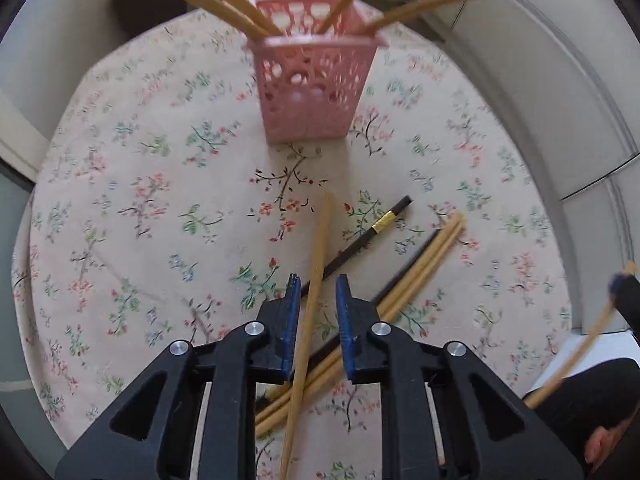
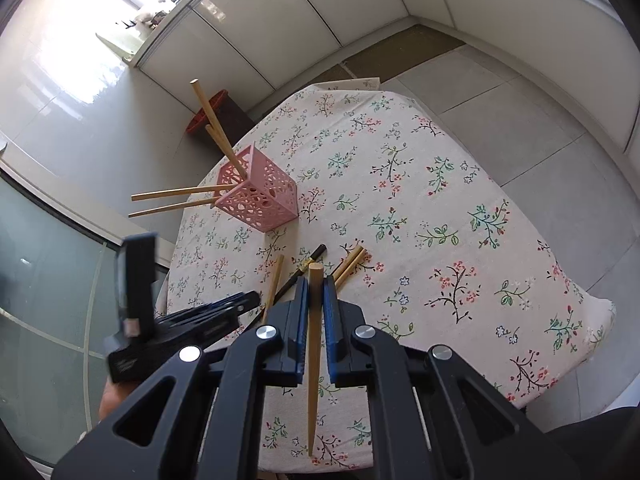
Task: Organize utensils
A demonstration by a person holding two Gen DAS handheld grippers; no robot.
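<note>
While the right gripper (image 2: 316, 284) clamped one wooden chopstick (image 2: 314, 344) for the pink basket (image 2: 260, 196) at centre left, the left gripper (image 1: 318, 292) straddled another chopstick (image 1: 316, 264) — jaws narrowly apart, not gripping.

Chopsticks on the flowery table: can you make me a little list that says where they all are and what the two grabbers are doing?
pink basket: upright on the floral tablecloth, four wooden chopsticks inside
loose pile: wooden and black chopsticks crossed on the cloth
black chopstick: gold band, lying in the pile
left gripper: open, jaws around a wooden chopstick
right gripper: shut on a lifted chopstick
</note>
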